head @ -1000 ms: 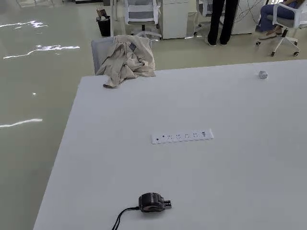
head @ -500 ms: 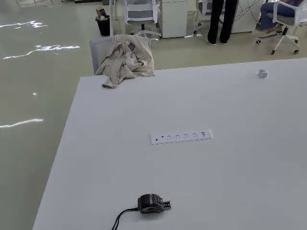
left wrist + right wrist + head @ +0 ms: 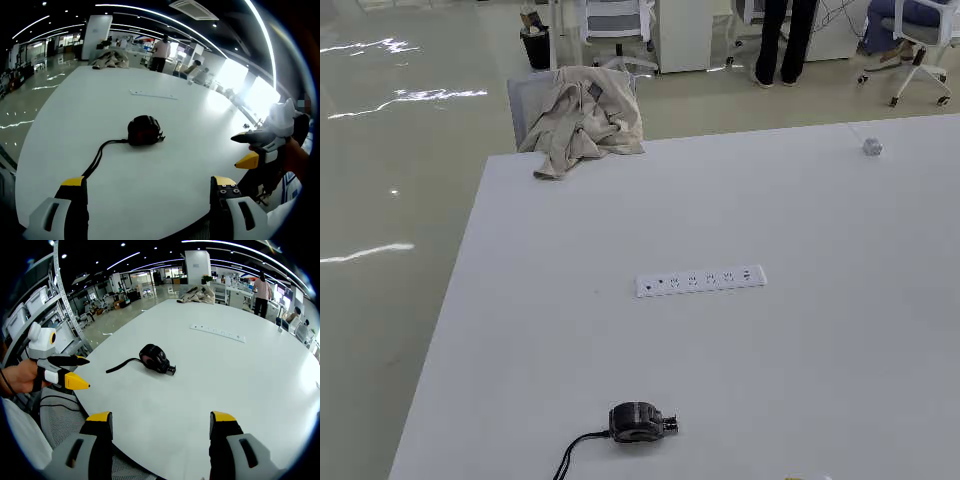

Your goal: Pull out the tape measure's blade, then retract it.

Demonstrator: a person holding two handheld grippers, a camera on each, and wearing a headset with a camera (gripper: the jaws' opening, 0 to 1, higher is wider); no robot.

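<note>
Tape measure [image 3: 638,422] lies unmoved at near edge of counter [image 3: 770,380], blade in, strap [image 3: 122,365] trailing left. Left claw [image 3: 148,181], right claw [image 3: 160,416] both wide, empty, short of it. Pull not begun.

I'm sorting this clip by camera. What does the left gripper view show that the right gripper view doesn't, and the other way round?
Left gripper view: the left gripper with its own jaws open, and the right gripper held in a hand at the right edge.
Right gripper view: the right gripper's own open jaws, the left gripper held at the left, and shelving racks with storage bins.
Shared: the tape measure with its blade in, its black strap, the power strip and the white table.
</note>
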